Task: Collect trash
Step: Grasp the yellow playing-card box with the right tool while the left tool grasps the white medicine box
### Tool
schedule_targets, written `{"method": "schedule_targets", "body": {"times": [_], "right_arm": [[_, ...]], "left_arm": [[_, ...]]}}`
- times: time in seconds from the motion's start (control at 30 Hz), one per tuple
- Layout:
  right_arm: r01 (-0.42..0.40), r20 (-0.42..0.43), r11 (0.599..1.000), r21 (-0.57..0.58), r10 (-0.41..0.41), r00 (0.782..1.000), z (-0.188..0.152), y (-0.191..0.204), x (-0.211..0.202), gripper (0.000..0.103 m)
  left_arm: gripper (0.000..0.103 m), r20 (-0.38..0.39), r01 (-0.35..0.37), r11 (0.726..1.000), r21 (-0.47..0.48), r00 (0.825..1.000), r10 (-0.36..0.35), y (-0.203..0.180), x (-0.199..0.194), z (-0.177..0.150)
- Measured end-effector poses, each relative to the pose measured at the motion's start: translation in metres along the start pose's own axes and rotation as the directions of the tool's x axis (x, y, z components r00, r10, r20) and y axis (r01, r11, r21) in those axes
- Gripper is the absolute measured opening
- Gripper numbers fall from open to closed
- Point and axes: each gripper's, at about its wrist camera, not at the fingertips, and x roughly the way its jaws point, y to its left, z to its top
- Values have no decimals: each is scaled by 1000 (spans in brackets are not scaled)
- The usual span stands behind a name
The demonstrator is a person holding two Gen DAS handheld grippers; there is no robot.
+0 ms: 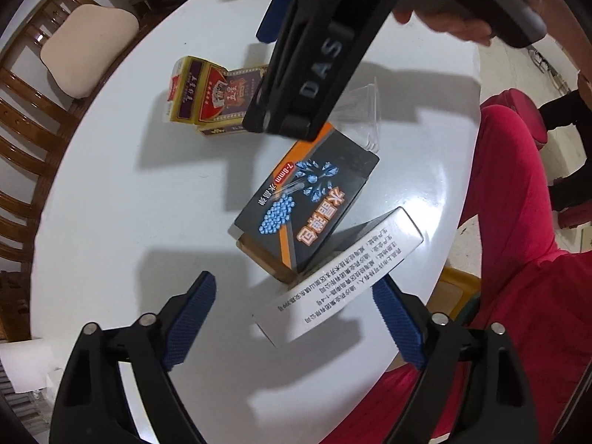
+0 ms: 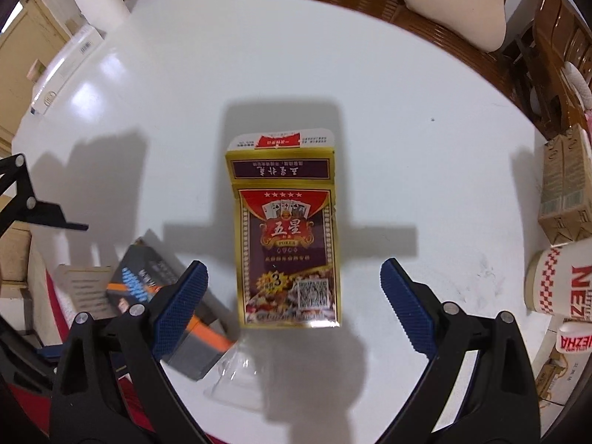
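Glossy white tabletop (image 2: 129, 85) lies under both my tongs, and both are released, holding nothing. My right tongs (image 2: 294, 298) hover with the poker card box (image 2: 286, 244) lying flat between the blue pads and a little ahead, its top flap open. My left tongs (image 1: 294, 312) hang over the dark gel-ball box (image 1: 307, 207), whose white flap (image 1: 340, 277) reaches back toward the gap between my pads. A clear plastic tray (image 1: 364, 111) sits beyond that box, close under my right tongs.

I judge the card box the trickiest: it is thin and flat on a slick surface, so my pads could slide over it or push it away instead of gripping. The loose flaps may fold or tear if I pinch only those. My two tongs are near each other and could collide.

Readable: "POKER", "五星" and a "3" on the card box; "7-8mm" on the dark box; "DAS" on my right tongs' body; "NEZHA" on cups (image 2: 555, 281) at my right.
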Motion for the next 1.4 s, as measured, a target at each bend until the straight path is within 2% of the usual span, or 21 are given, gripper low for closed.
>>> {"method": "schedule_targets", "body": {"times": [0.2,0.27,0.3,0.37,0.47,0.6,0.67,0.7,0.73,0.77,1.0,1.13,1.3,1.4], "right_arm": [[12,-23,1000,-3,-12,1000,0,4,16,92],[23,-23,1000,-6,-23,999,-1,6,18,92],[29,-22,1000,-8,-29,999,-1,7,19,91],[36,-24,999,-12,-36,999,-1,9,20,86],[22,-27,1000,-6,-22,999,-2,11,22,85],[18,-23,1000,-3,-18,1000,-2,12,22,82],[18,-17,1000,-3,-18,1000,-4,14,20,76],[18,-9,1000,-2,-18,1000,-4,15,18,68],[17,-7,1000,-2,-17,1000,-5,12,17,62],[18,-5,1000,1,-18,1000,-5,12,16,61],[24,1,1000,10,-24,1000,-1,10,15,60],[32,4,999,25,-32,999,-3,3,13,60],[33,12,998,48,-34,999,-2,-2,11,60],[43,24,997,63,-45,999,-3,-3,7,60]], "left_arm": [[63,-18,40,999,1,999,-40,-2,5,0],[54,-18,39,999,-8,999,-39,-4,8,0],[53,-18,38,999,-22,999,-38,-4,8,1],[43,-22,56,998,-42,998,-57,-4,10,1],[38,-55,77,994,-75,995,-82,-4,16,0],[38,-57,87,987,-134,994,-95,0,20,0],[37,-43,95,981,-171,994,-104,2,21,-2],[37,-36,94,979,-180,994,-102,2,22,-4],[35,-31,96,976,-194,994,-104,3,23,-4],[32,-27,91,975,-203,995,-98,3,22,-5],[30,-5,93,958,-272,995,-98,2,24,-7],[29,1,92,932,-349,995,-98,6,25,-16],[20,9,104,913,-393,994,-110,7,24,-26],[20,12,101,910,-402,994,-105,4,25,-32]]}}
